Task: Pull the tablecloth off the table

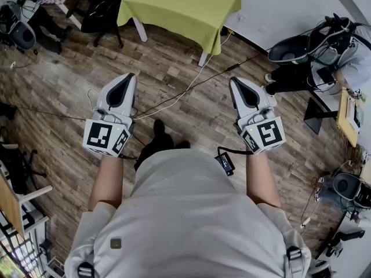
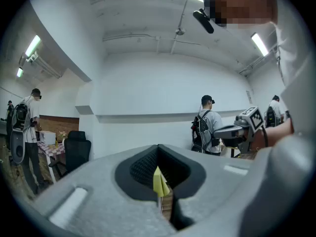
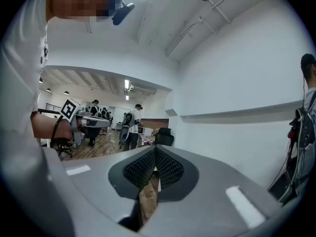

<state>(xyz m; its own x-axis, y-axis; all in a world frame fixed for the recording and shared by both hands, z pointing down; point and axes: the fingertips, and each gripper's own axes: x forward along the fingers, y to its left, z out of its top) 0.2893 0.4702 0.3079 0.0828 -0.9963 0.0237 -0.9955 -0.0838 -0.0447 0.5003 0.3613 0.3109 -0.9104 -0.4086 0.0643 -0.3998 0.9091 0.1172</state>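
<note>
Since both my claws are pressed shut with nothing in them, the step in hand is the approach, not the pull. My left claw point(image 1: 128, 77) and right claw point(image 1: 234, 81) are held level in front of me, side by side, above the wooden floor point(image 1: 52, 91). The lime-green tablecloth point(image 1: 179, 4) is draped over the table well ahead of me. It covers the top completely and hangs down on the sides I can see, with one corner drooping low on the near right. From the left gripper view only a thin sliver of that green shows through the slit between the closed jaws, so I am roughly lined up with it but nowhere near it.

To do this well, I judge I should first walk in. I must watch the cable point(image 1: 191, 88) that runs across the floor between me and the table, since it could catch a foot. Once beside the near edge, I should open both claws and take the hanging hem at two points set well apart. Each bite should go deep enough that the cloth cannot slip out. Then I should draw back low and evenly with both hands, so the cloth slides off flat instead of bunching on the far corners.
</note>
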